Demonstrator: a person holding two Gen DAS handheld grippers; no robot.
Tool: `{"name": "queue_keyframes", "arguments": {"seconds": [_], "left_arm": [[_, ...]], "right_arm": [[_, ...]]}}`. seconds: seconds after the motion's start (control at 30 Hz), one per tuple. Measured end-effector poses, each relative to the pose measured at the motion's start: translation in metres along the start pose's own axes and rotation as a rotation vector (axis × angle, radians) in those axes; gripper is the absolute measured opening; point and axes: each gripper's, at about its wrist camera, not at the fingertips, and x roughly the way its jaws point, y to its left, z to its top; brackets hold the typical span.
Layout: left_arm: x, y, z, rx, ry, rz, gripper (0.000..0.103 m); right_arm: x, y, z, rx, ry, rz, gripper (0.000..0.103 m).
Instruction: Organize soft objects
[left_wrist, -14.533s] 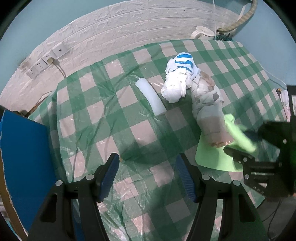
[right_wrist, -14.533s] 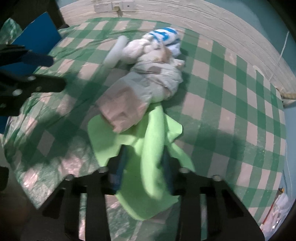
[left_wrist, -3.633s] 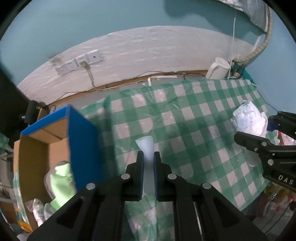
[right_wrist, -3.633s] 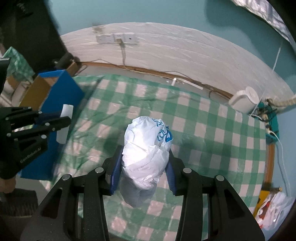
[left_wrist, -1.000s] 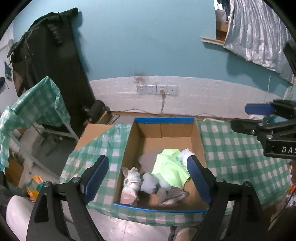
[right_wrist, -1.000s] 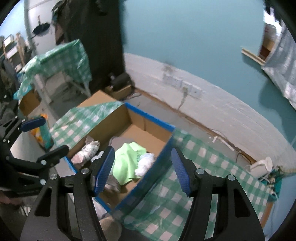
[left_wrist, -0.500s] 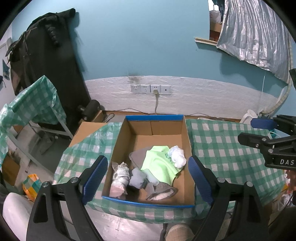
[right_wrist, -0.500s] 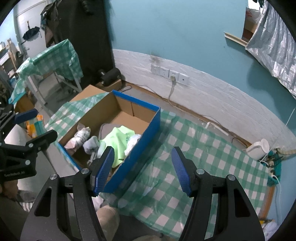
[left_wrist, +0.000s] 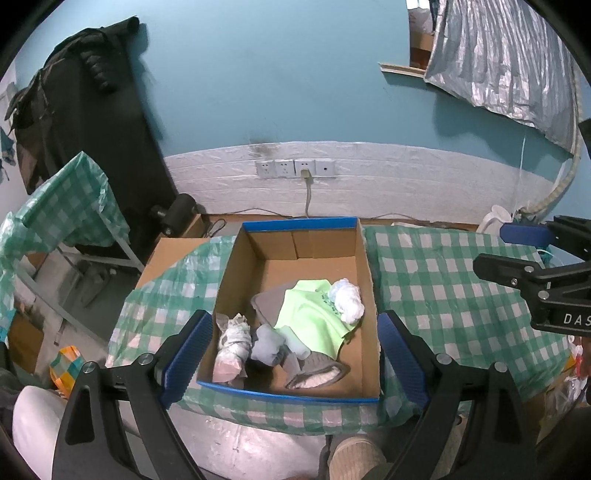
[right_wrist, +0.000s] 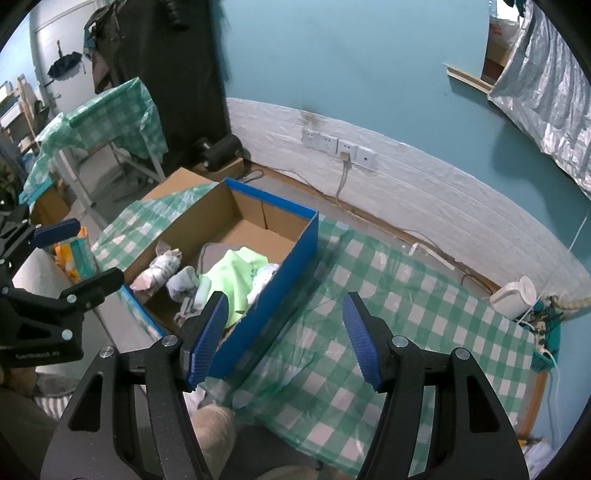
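A blue-sided cardboard box stands at the left end of the green checked table. In it lie a green cloth, a white plastic bag, a patterned bundle, a grey sock and other soft items. My left gripper is open and empty, held high above the box. My right gripper is open and empty, above the table beside the box; it shows at the right of the left wrist view.
A white brick-pattern wall strip with sockets runs behind the table. A second checked table and a dark coat stand at the left. A white kettle sits at the far right corner.
Both grippers have pulled a little further back and up from the box. Both stay open and empty.
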Motion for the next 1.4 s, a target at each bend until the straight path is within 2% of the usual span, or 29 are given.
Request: {"name": "queue_keyframes", "arguments": {"seconds": [1.4], "left_arm": [[0.0012, -0.0104, 0.0006, 0.020, 0.019, -0.011, 0.092]], "right_arm": [[-0.0028, 0.0013, -0.0057, 0.003, 0.009, -0.006, 0.064]]}}
